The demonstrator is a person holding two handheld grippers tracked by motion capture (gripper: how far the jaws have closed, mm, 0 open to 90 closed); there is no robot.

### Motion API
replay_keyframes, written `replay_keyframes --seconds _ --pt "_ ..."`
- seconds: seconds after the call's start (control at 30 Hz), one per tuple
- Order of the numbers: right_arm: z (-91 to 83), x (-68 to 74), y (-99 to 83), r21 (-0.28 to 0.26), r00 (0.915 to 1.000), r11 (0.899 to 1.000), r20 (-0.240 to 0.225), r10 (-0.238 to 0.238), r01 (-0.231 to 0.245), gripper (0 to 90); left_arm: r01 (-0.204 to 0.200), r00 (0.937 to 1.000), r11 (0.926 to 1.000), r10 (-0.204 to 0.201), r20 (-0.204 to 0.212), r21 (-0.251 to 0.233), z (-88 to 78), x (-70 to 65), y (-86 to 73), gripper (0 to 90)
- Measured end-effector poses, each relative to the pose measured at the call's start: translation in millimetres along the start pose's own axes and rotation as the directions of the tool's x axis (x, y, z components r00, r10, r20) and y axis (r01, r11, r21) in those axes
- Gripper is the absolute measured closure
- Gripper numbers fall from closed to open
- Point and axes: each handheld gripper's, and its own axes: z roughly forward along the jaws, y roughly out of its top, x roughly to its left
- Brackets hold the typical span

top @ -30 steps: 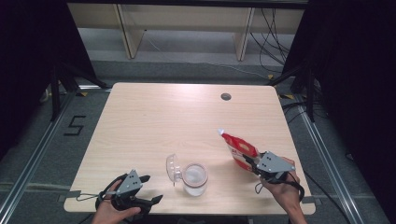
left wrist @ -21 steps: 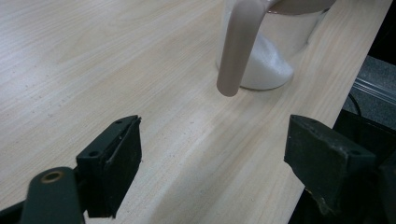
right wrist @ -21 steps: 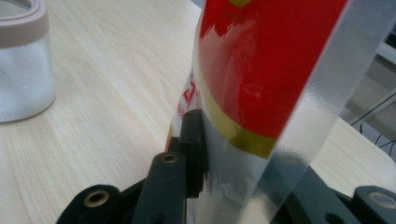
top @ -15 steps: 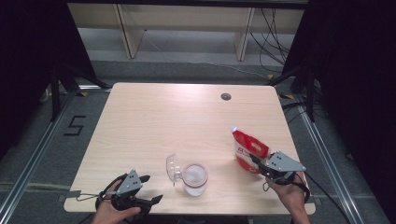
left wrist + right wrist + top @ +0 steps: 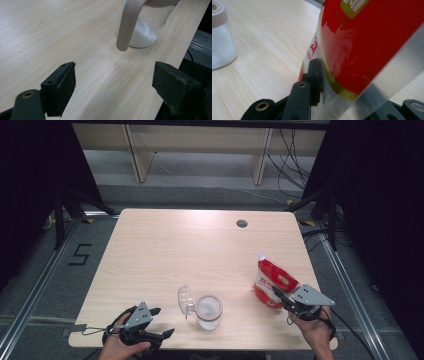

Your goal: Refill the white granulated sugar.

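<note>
Red-and-white plastic pouch (image 5: pixel 271 284), glossy with a clear sealed edge, was held upright near the right edge of the pale wooden surface (image 5: pixel 165 245). It was gripped low on its body by the right tongs (image 5: pixel 278 296), whose black jaws were seen in the right gripper view pressed against the pouch film (image 5: pixel 372 45). A clear glass jar (image 5: pixel 208 312) with a pinkish rim, part-filled with white granules, was positioned near the front edge of the surface, well apart from the pouch, with its hinged clear lid (image 5: pixel 185 299) swung open to its left. The left tongs (image 5: pixel 159 322) were held at the front left corner with jaws spread wide and nothing between them, pointed toward the jar (image 5: pixel 145 27).
</note>
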Motion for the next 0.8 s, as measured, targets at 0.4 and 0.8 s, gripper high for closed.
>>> replay_keyframes --seconds 0.4,0.8 --pt "-1.6 0.1 -1.1 -0.014 0.9996 1.000 0.004 0.027 -0.027 69.1 0.001 1.0000 1.0000 -0.001 0.000 0.000 0.0 0.0 0.1 18.6" --pt "-7.1 -0.8 0.1 -0.049 0.9977 0.997 0.036 0.057 -0.056 56.0 0.009 1.0000 1.0000 -0.009 -0.001 0.000 -0.4 -0.2 0.2 18.6"
